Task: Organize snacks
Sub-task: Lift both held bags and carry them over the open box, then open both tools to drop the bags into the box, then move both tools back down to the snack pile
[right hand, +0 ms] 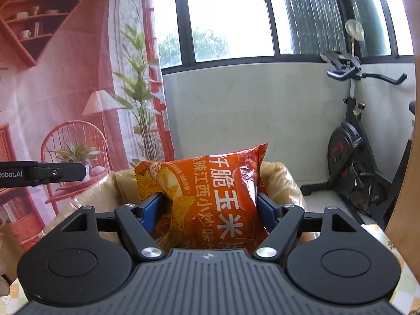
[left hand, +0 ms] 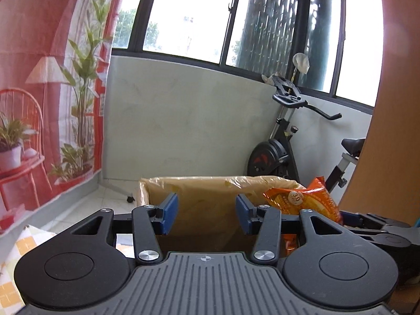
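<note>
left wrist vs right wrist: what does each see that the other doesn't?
Left wrist only: the left tongs open with nothing between them, and the bike's saddle.

Right wrist only: the right tongs shut on the orange chip bag, its printed face legible, and the backdrop's shelf.

Both: the chip bag, the lined cardboard box, the exercise bike, the windows.
</note>
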Demonstrator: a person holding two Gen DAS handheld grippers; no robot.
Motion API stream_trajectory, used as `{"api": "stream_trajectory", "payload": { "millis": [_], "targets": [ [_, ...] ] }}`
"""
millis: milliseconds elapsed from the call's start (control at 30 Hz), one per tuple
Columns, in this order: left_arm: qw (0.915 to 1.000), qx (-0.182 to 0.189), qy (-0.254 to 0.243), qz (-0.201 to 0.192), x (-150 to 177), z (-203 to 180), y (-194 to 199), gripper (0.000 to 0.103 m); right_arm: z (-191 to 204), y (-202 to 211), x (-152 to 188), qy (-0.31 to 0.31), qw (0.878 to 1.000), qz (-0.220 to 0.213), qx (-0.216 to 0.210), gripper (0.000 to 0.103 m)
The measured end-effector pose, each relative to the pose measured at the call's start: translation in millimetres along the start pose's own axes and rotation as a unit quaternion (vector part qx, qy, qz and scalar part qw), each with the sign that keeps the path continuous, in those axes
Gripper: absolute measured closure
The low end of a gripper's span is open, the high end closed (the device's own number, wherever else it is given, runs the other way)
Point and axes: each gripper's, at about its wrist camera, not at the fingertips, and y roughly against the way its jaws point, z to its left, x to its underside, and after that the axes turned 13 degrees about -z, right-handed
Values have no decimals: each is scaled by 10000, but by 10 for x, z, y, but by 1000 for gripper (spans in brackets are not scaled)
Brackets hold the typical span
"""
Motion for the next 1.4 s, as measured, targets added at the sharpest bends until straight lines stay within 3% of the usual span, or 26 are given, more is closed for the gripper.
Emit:
{"api": "stream_trajectory", "payload": {
  "millis": [200, 567, 800, 1100, 1400],
  "targets": [
    [9998, -35, -9, 214, 14, 26, 29, 34, -44, -10, 113, -51, 9994, 353, 15, 26],
    [9987, 22, 27, 506, 94, 74, 326, 25, -106, 338, 127, -158, 9993, 337, -17, 25],
    [9971, 131, 217, 716, 266, 166, 640, 24, -186, 743, 152, -280, 9995, 157, -41, 25],
    [9942, -248, 504, 919, 342, 479, 832, 21, -293, 1153, 256, -274, 9995, 150, 87, 25],
    [9868, 218, 663, 1461, 739, 231, 622, 18, -496, 1403, 599, -169, 9967, 627, 483, 25]
  ]
}}
